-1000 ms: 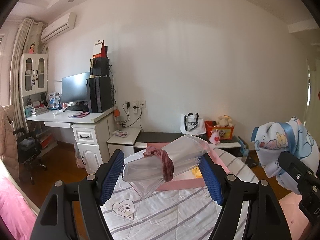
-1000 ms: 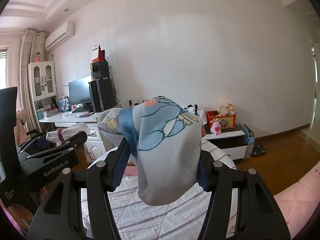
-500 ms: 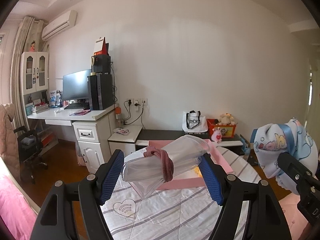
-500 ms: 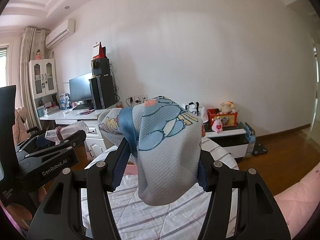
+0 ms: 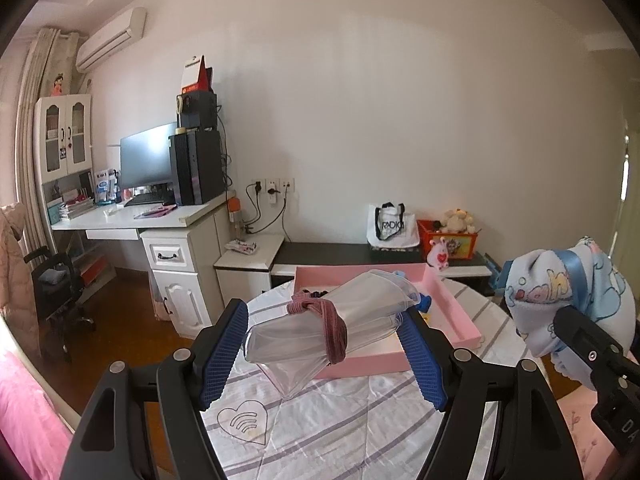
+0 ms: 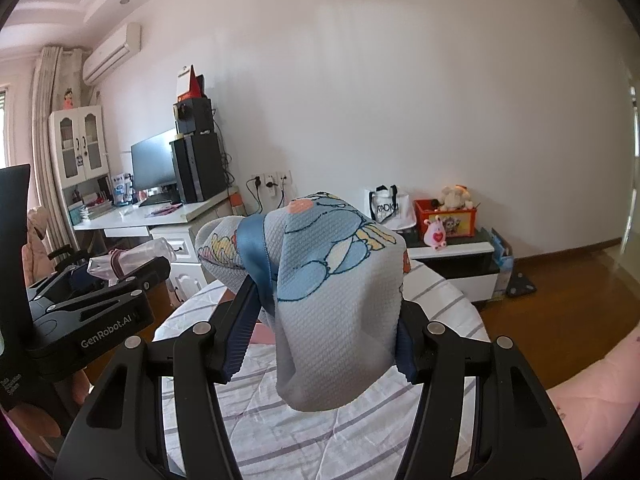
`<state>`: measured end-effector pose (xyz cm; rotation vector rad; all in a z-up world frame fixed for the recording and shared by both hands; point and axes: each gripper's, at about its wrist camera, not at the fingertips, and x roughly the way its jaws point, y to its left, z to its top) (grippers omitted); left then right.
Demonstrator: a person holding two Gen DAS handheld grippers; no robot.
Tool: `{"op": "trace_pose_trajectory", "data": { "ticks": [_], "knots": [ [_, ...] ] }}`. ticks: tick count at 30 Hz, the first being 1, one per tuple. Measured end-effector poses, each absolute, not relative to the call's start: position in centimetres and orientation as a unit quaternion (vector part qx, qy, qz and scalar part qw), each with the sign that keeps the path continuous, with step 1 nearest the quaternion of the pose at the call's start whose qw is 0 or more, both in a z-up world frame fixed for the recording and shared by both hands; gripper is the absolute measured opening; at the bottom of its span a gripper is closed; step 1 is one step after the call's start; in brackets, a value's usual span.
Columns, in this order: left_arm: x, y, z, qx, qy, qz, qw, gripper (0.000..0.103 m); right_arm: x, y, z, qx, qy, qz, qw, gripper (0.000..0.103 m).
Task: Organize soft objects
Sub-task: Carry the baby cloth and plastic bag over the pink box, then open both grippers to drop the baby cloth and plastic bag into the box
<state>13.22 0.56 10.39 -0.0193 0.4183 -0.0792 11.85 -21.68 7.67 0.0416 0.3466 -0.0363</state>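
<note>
My left gripper (image 5: 324, 344) is shut on a rolled clear plastic bag (image 5: 352, 320) bound by a maroon hair band (image 5: 324, 320); it hangs above the striped round table (image 5: 328, 432). A pink tray (image 5: 448, 300) lies just beyond it on the table. My right gripper (image 6: 320, 336) is shut on a bundled blue cartoon-print cloth (image 6: 332, 280) tied with a blue ribbon (image 6: 256, 252); the cloth drapes down over the fingers. In the left wrist view the same cloth (image 5: 568, 292) shows at the far right. The left gripper (image 6: 132, 276) with its bag appears at the left of the right wrist view.
A white desk (image 5: 160, 220) with a monitor (image 5: 146, 162) stands at the left, an office chair (image 5: 56, 288) before it. A low dark cabinet (image 5: 360, 252) along the wall carries a tote bag (image 5: 390, 226) and a red toy box (image 5: 448, 238). Pink bedding (image 6: 592, 392) lies at the right.
Both grippers have drifted forward over the table with their loads; the pink tray and the far furniture sit slightly nearer and lower. Neither grip has changed.
</note>
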Motion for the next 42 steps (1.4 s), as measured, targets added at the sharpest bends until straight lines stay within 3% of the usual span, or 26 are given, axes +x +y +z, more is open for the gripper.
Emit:
{"op": "trace_pose_trajectory", "data": {
  "ticks": [19, 34, 42],
  "knots": [
    [30.7, -2.2, 10.6, 0.007, 0.288, -0.065, 0.955, 0.072, 22.0, -23.8, 5.4, 0.037, 0.232, -0.017, 0.972, 0.056],
    [50.1, -5.2, 9.5, 0.015, 0.396, -0.103, 0.912, 0.072, 31.7, -27.3, -0.2, 0.074, 0.321, -0.01, 0.944, 0.058],
    [56.2, -5.6, 8.0, 0.021, 0.416, -0.099, 0.904, 0.073, 33.9, -28.0, -2.0, 0.082, 0.344, -0.012, 0.935, 0.06]
  ]
}}
